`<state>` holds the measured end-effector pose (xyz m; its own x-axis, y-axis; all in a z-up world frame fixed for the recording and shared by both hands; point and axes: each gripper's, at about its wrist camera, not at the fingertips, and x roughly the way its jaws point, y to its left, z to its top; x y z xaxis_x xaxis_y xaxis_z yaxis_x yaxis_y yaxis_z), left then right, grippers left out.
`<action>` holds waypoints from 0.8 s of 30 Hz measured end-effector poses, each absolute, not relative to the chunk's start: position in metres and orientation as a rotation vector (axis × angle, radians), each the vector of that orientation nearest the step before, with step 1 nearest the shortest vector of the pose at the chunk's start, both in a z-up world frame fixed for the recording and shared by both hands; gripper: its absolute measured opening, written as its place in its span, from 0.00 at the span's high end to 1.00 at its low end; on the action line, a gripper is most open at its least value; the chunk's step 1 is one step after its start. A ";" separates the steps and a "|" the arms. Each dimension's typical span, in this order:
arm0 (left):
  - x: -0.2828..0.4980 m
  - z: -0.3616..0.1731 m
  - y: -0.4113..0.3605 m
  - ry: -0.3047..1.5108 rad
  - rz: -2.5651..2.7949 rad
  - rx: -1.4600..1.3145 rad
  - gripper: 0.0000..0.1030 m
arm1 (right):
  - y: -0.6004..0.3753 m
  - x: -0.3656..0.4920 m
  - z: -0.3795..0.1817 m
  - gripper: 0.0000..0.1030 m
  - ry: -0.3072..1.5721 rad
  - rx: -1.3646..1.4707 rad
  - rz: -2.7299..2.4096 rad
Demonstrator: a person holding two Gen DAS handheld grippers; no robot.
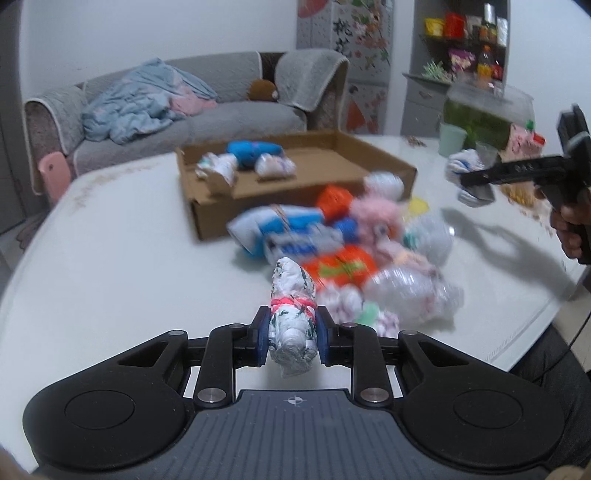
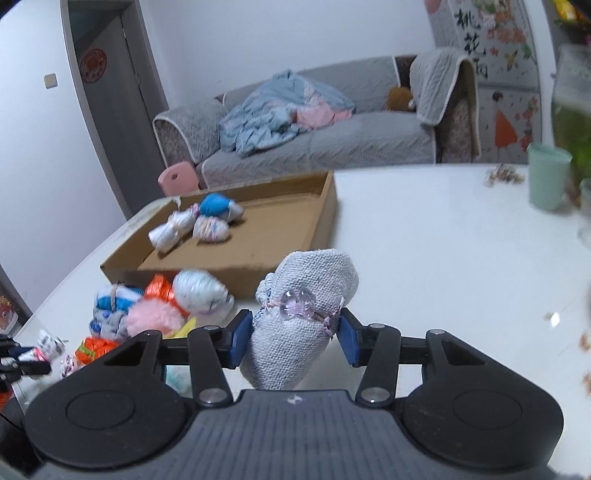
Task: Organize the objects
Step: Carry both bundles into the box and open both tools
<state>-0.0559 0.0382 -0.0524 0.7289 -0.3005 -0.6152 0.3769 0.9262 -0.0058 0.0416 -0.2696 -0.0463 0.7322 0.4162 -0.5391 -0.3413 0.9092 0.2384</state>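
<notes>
Walls: plain white, far ahead of the tongs
Sofa: grey quilted fabric sofa (image 2: 332, 140) ahead; crumpled pale-blue blanket (image 2: 273, 110) on it
Door: dark grey door (image 2: 107, 92), ahead-left
Shelf: grey cabinet shelf (image 1: 461, 48), ahead-right
Table: glossy white tabletop (image 2: 443, 240) beneath

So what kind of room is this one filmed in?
Most likely a home living room. A grey sofa with crumpled bedding stands behind the white table, and a shelf of bottles and snack packets stands against the wall.
</notes>
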 end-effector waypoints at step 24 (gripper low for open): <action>0.076 0.050 0.044 0.536 -0.266 0.110 0.70 | -0.183 0.102 0.042 0.55 0.464 -0.144 0.644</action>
